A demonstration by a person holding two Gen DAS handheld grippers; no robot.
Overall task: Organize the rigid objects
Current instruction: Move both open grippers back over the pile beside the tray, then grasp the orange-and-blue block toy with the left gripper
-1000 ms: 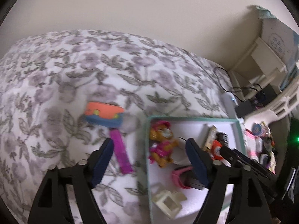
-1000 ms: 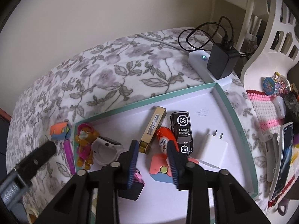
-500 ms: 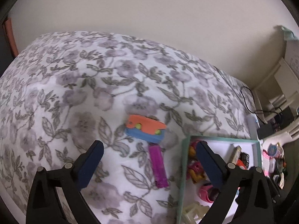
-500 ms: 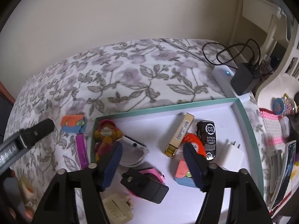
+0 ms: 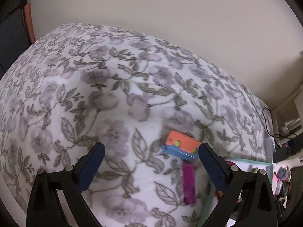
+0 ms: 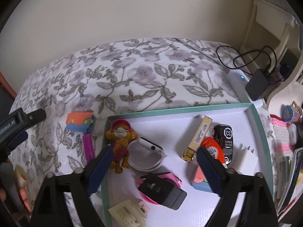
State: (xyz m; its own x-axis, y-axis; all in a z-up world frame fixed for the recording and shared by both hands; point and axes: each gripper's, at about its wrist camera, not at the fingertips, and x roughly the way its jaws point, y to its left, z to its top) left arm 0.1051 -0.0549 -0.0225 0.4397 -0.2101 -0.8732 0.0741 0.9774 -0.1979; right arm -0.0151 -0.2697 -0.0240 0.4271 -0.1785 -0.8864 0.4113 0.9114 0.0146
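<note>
An orange and blue toy lies on the floral bedspread, with a purple stick just below it; both also show in the right wrist view, the toy and the stick. My left gripper is open and empty above the bedspread, its right finger close beside the toy. My right gripper is open and empty over the teal-rimmed tray, which holds a monkey figure, a white watch, a black block, a gold tube and a black car.
A white power strip with a black adapter and cable lies past the tray's far right corner. A white charger and a cream clip are in the tray. Cluttered shelves stand at the right.
My left gripper has swung left, away from the tray, and now frames the bedspread and the orange toy. My right gripper has drawn back from the tray and opened wider.
</note>
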